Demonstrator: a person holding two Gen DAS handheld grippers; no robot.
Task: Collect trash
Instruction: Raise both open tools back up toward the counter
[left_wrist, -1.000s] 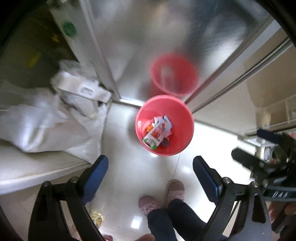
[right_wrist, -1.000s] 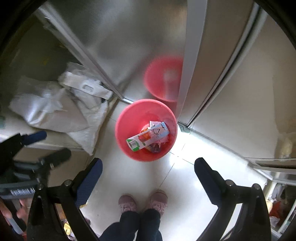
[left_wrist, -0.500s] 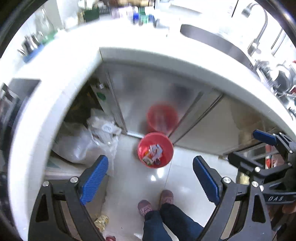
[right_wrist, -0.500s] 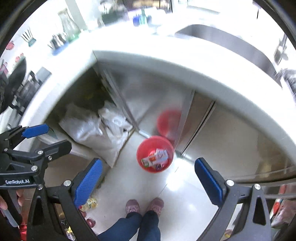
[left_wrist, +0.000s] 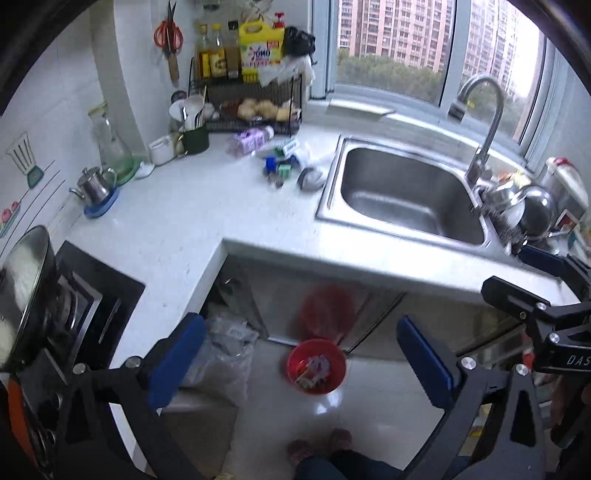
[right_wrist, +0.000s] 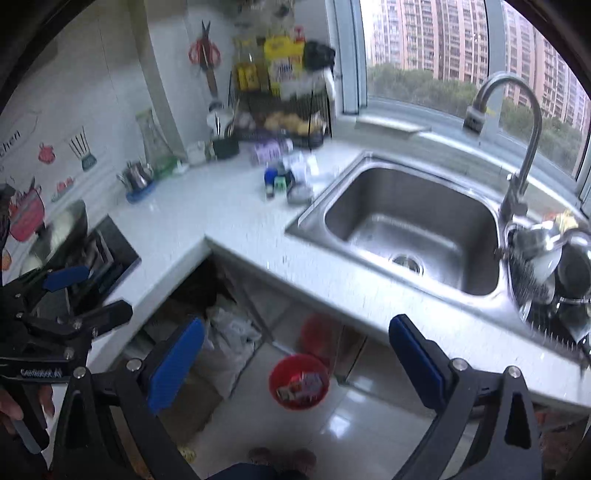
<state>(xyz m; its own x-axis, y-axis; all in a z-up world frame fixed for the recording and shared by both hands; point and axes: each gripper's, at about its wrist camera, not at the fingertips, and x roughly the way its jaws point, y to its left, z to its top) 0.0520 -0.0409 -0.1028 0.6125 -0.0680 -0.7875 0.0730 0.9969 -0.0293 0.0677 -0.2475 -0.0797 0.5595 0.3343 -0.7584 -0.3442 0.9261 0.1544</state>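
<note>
**Grippers held high over kitchen corner, bin of trash on the floor below**

Countertop (left_wrist: 192, 218) of white stone wraps the corner of a kitchen, with a stainless steel sink (left_wrist: 402, 195) set into it on the right and a curved faucet (left_wrist: 484, 122) at the sink's far right edge. A window (left_wrist: 399, 40) behind looks out on pink tower blocks. In the far corner stands a black wire rack (left_wrist: 251, 107) loaded with bottles, and red-handled scissors (left_wrist: 168, 35) hang on the wall to its left. Small items lie scattered on the counter just left of the sink. Down on the pale tiled floor, near the cabinet doors under the sink, sits a red bin (left_wrist: 317, 366) holding cartons and wrappers; crumpled plastic bags (left_wrist: 221, 354) lie to its left. The left gripper (left_wrist: 301, 363) has its blue-padded jaws opening wide, nothing between them. The right gripper (right_wrist: 297, 363) likewise shows its jaws well apart and empty. Both point down toward the bin from well above it.
</note>
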